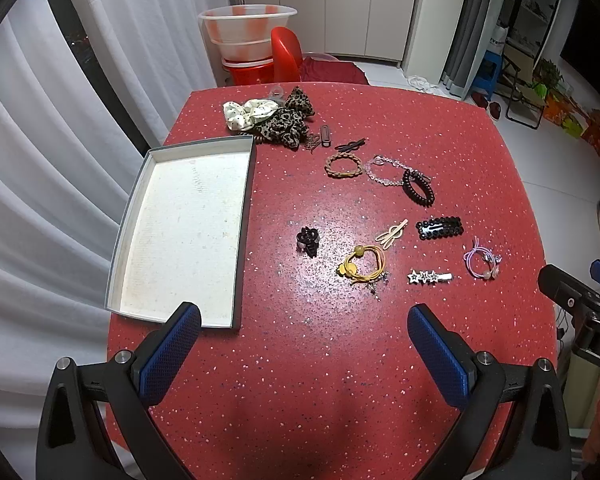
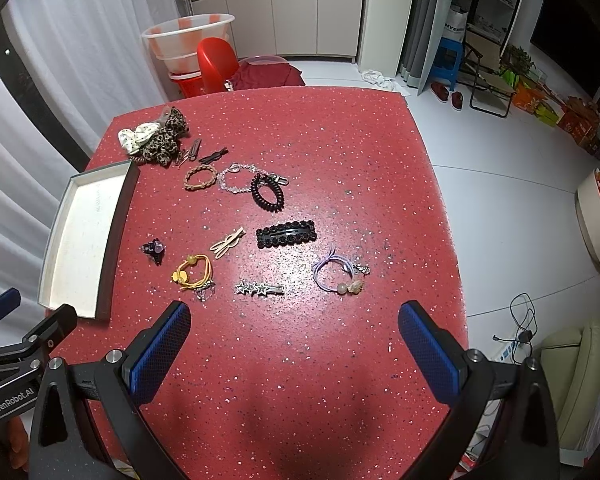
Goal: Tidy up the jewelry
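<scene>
1. Left gripper [image 1: 304, 326] is hovering over the near edge of the red speckled table [image 1: 400, 120], blue pads [image 1: 170, 354] spread wide, nothing between them.
2. Shallow grey tray [image 1: 246, 224] is sitting at the table's left edge, its near corner just beside the left pad.
3. Black claw clip [image 1: 308, 241] is lying near the tray; yellow hair tie [image 1: 362, 266] and star clip [image 1: 428, 277] are lying further right.
4. Scrunchies [image 1: 274, 118] are piling up at the far side.
5. Right gripper [image 1: 580, 296] is poking in at the right edge, only partly in frame.

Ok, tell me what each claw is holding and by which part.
Nothing. The left claw and right claw are both open above the red table.
</scene>
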Available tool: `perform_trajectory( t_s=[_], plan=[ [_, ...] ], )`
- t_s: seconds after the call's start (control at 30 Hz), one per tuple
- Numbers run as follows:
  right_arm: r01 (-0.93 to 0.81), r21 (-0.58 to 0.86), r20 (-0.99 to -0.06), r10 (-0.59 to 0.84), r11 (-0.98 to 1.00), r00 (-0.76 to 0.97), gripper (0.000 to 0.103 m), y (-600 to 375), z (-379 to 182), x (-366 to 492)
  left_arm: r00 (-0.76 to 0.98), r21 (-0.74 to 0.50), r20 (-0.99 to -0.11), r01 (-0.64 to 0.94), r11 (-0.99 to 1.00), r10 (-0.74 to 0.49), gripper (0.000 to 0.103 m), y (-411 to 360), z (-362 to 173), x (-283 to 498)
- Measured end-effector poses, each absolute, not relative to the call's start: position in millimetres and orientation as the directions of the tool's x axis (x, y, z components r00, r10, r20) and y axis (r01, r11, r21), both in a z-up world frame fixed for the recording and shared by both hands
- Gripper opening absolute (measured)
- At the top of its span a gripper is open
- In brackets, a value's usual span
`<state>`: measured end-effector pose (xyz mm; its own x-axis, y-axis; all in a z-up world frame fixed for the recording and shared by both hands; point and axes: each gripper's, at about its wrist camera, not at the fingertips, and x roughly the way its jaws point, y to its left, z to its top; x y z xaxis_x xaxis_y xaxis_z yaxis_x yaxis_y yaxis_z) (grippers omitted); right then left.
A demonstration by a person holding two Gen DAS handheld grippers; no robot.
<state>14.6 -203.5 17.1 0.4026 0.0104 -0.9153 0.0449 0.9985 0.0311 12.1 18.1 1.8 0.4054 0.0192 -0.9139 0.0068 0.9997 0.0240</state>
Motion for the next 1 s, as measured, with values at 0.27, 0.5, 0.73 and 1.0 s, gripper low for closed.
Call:
perform_trajectory(
  t_s=[0.27,0.5,0.73,1.0],
  plan=[
    [0.045,0.031,-0.916,0.010,0.999,0.402,0.103,-203.1,17.4,14.9,0.406,0.026,-0.913,0.007,1.000,0.021,0.103,18.3,1.5,12.1],
    [0.045,0.031,-0.915,0.011,0.999,0.402,0.103,-202.4,17.2,15.0,0.406,0.026,-0.914,0.007,1.000,0.021,0.103,17.3,1.2,11.3],
    [0.044,0.031,-0.916,0.011,0.999,0.401,0.103,-201.0,17.2,15.5,0.406,0.027,-0.914,0.008,1.000,0.021,0.103,17.2,1.2,11.3],
    [0.044,0.032,-0.916,0.011,0.999,0.402,0.103,-200.4,16.9,15.3,0.405,0.028,-0.914,0.008,1.000,0.022,0.103,16.9,-0.3,9.8]
  ],
)
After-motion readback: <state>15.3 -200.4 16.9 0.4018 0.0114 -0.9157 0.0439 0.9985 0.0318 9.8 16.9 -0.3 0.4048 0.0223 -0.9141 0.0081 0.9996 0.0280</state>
